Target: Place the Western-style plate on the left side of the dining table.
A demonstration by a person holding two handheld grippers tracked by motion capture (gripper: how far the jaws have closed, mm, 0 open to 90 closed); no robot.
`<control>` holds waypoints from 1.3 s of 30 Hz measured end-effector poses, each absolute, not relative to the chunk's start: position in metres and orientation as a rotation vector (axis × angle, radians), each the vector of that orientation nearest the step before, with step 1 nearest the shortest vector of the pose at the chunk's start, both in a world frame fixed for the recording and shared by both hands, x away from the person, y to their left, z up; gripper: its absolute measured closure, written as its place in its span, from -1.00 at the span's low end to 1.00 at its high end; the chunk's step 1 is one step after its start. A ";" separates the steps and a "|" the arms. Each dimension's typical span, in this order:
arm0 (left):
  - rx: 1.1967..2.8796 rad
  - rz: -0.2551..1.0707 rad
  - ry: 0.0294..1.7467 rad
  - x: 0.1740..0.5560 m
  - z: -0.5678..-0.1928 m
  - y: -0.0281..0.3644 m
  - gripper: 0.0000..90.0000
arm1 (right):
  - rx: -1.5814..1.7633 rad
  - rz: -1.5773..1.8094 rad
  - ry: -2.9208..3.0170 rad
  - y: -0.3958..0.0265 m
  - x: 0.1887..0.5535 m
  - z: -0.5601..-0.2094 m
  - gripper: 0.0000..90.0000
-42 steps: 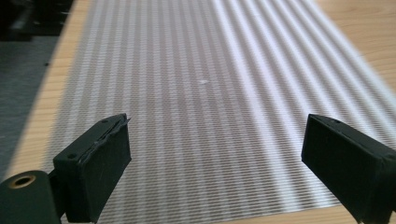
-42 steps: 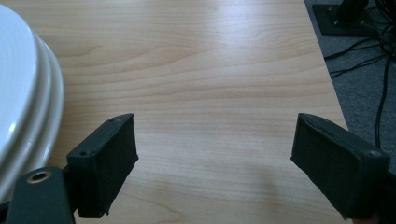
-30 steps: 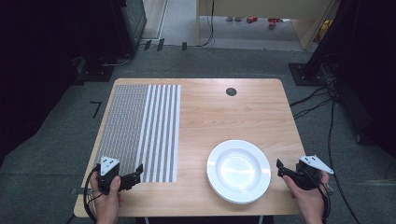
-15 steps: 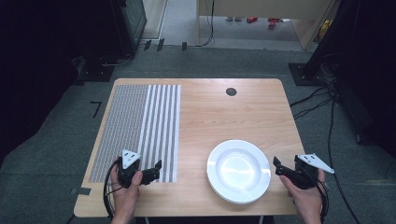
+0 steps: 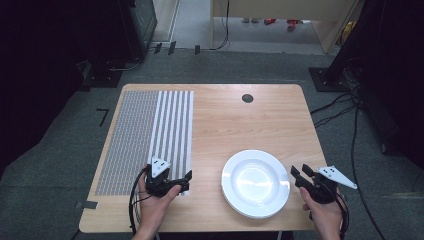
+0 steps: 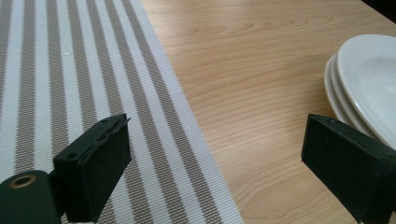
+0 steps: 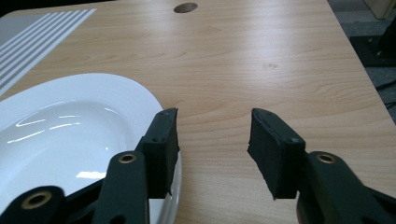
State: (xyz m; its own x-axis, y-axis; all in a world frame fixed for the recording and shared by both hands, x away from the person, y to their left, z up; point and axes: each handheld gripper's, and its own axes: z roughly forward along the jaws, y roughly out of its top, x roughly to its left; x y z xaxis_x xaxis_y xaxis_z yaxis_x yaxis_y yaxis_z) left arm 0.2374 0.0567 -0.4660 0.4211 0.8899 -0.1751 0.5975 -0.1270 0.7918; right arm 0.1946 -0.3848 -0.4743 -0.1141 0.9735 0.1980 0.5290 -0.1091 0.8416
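Note:
A stack of white plates sits near the table's front edge, right of centre. A grey and white striped placemat covers the table's left side. My left gripper is open, low over the mat's front right corner and pointing toward the plates. In the left gripper view its jaws stand wide, with the mat to the left and the plates to the right. My right gripper is just right of the stack. Its jaws have just been closing, with only bare wood between them. One jaw overlaps the top plate's rim.
The wooden table has a round black cable hole at the back centre. Dark cabinets and cables stand on the carpet around it. A light wooden desk stands behind the table.
My left hand has slid right along the front edge, from the mat's left part to its right corner. The right hand has stayed beside the plates.

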 end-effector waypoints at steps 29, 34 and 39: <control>1.880 0.297 1.228 0.236 -0.477 -0.009 -0.81 | 1.738 1.270 1.709 -0.379 0.193 -0.481 0.54; 1.898 0.279 1.220 0.233 -0.481 -0.020 -0.80 | 1.717 1.304 1.709 -0.378 0.192 -0.482 0.62; 1.898 0.271 1.222 0.231 -0.484 -0.027 -0.70 | 1.719 1.286 1.715 -0.377 0.193 -0.486 0.61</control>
State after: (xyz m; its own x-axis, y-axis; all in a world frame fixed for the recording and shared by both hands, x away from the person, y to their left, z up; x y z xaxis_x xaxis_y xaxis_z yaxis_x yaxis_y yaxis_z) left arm 0.2307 -0.0268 -0.4837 0.5009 0.8297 -0.2462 0.6480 -0.1710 0.7422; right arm 0.1929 -0.3770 -0.4859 -0.1707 0.9306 0.3237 0.5713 -0.1742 0.8020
